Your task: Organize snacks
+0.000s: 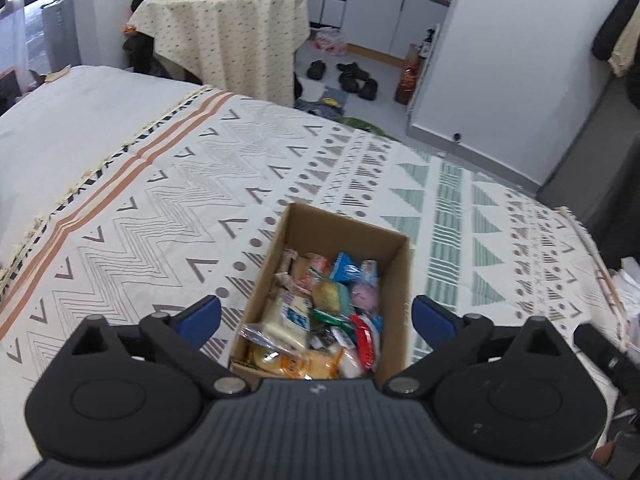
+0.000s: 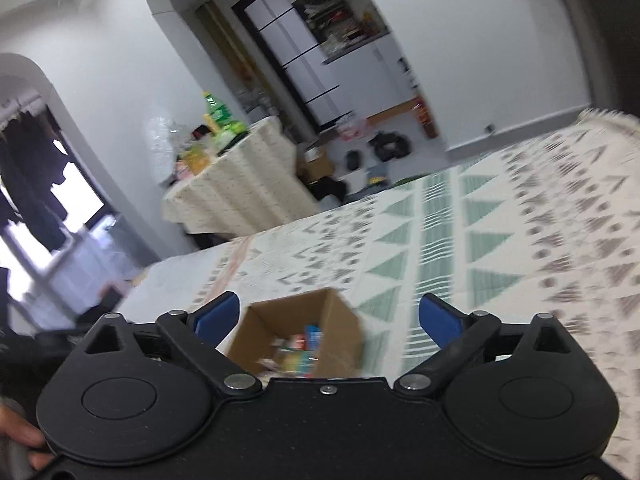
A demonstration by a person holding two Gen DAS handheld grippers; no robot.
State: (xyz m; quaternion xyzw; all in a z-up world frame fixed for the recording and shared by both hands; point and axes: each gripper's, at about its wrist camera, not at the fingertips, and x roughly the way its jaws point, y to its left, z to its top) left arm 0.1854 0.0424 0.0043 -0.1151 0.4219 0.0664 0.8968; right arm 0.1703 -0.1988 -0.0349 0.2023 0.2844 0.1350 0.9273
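Hovering with left tongs [image 1: 316, 316] and right tongs [image 2: 328, 316] both released above the snack-filled cardboard box [image 1: 348, 236], best lowering squarely over one packet

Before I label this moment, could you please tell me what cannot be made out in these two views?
- Brown cardboard box, left wrist view: near end hidden behind the left gripper body.
- Wrapped snack packets, right wrist view: motion blur; none identifiable.
- Patterned bedspread, right wrist view: smeared at right.
- Right gripper: holds nothing.

Snack-filled cardboard box [image 1: 332, 292] stands alone on the patterned bedspread [image 1: 160, 216], open all round.
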